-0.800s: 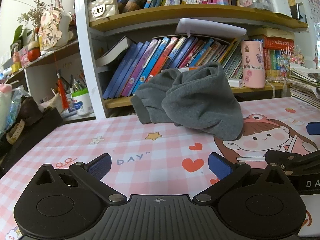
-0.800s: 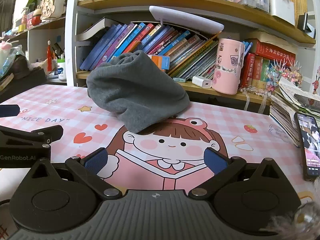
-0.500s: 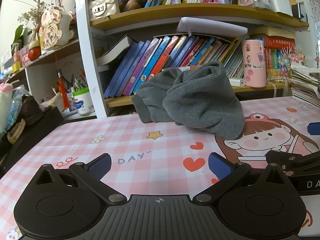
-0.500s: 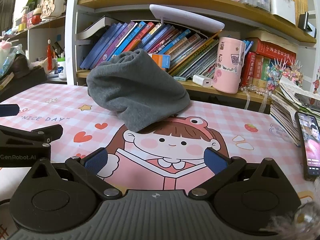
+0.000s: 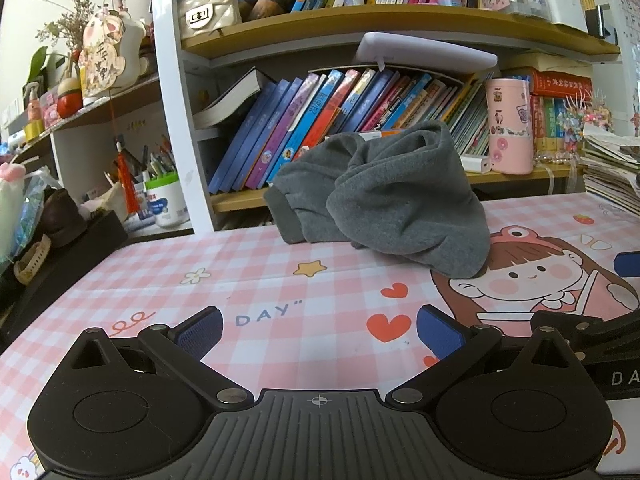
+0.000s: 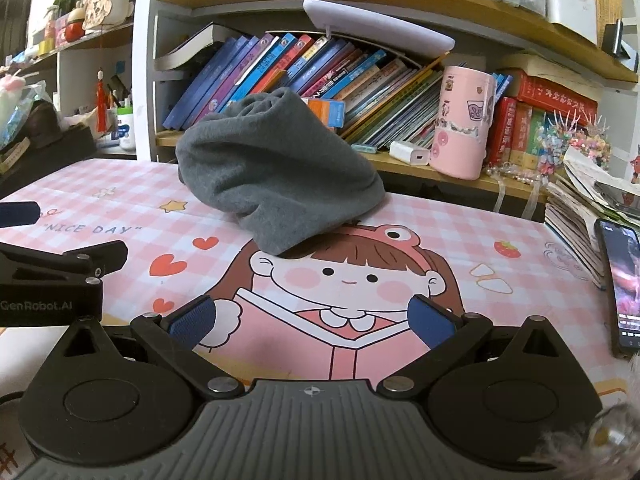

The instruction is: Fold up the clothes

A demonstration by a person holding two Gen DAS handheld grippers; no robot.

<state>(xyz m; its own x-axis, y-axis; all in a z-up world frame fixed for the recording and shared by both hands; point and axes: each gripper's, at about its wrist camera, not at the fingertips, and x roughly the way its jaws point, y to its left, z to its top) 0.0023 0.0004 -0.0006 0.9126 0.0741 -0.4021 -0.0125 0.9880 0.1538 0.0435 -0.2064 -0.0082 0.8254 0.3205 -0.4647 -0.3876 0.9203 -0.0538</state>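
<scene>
A crumpled grey garment lies in a heap at the back of the pink checked desk mat, against the bookshelf; a ribbed cuff shows at its left. In the right wrist view the same grey garment sits ahead and a little left. My left gripper hovers low over the mat, well short of the garment, open with nothing between its blue pads. My right gripper is also open and empty, over the cartoon girl print. The other gripper shows at each view's edge.
A bookshelf full of books stands right behind the garment. A pink cup and a white charger sit on its low shelf. A stack of magazines and a phone lie at the right. Clutter fills the left side.
The views have shifted only very slightly; both grippers stay open and the garment has not moved.
</scene>
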